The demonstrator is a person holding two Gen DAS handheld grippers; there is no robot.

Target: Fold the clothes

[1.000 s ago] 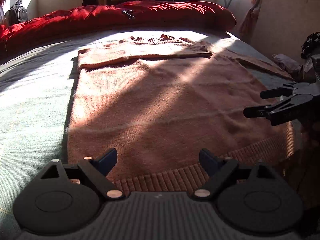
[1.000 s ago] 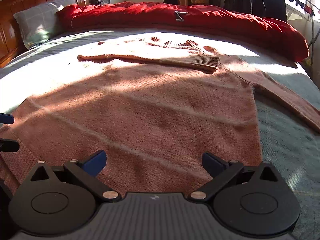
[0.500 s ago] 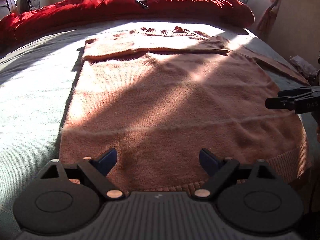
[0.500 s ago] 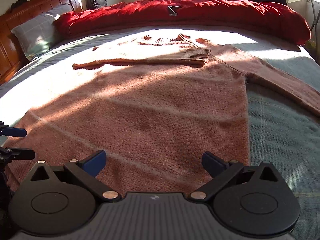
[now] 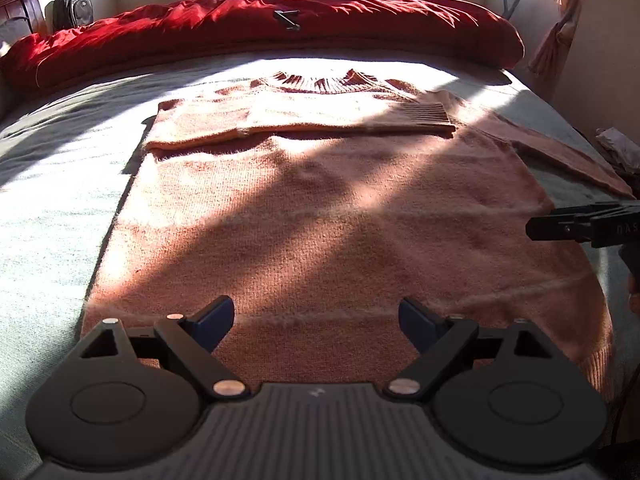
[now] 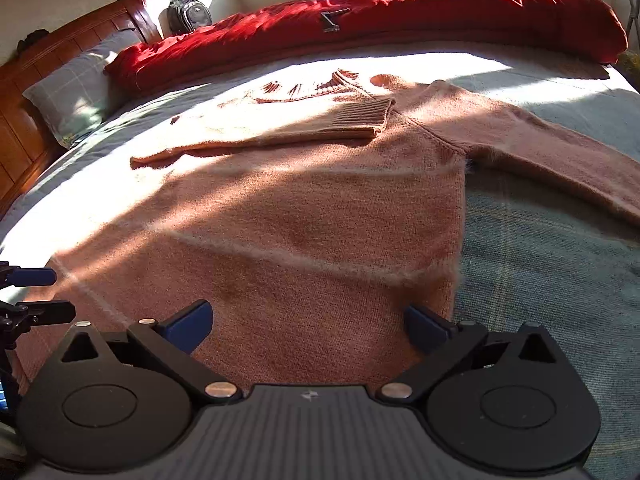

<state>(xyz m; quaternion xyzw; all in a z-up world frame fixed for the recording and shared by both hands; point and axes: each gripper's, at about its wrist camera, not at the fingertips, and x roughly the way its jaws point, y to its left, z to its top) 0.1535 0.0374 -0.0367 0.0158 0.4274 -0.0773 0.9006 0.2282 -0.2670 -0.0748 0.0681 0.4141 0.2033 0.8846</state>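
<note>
Sweater point(image 5: 328, 220), soft, limp, fuzzy knit, lies flat on the bed point(image 5: 52, 184) with one sleeve folded across; best pinched at its outstretched sleeve point(image 6: 560, 160), both the left hand-held gripper point(image 5: 316, 322) and right hand-held gripper point(image 6: 308, 324) spread apart, empty.

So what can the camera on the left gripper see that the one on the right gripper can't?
Only the left wrist view shows the curtain by the window and the crumpled cloth at the bed's edge. Only the right wrist view shows the wooden headboard, the grey pillow and the full length of the unfolded sleeve. Both show the sweater flat on the bed, one sleeve folded across the chest, the red duvet, the backpack, and both the left gripper and right gripper open.
</note>
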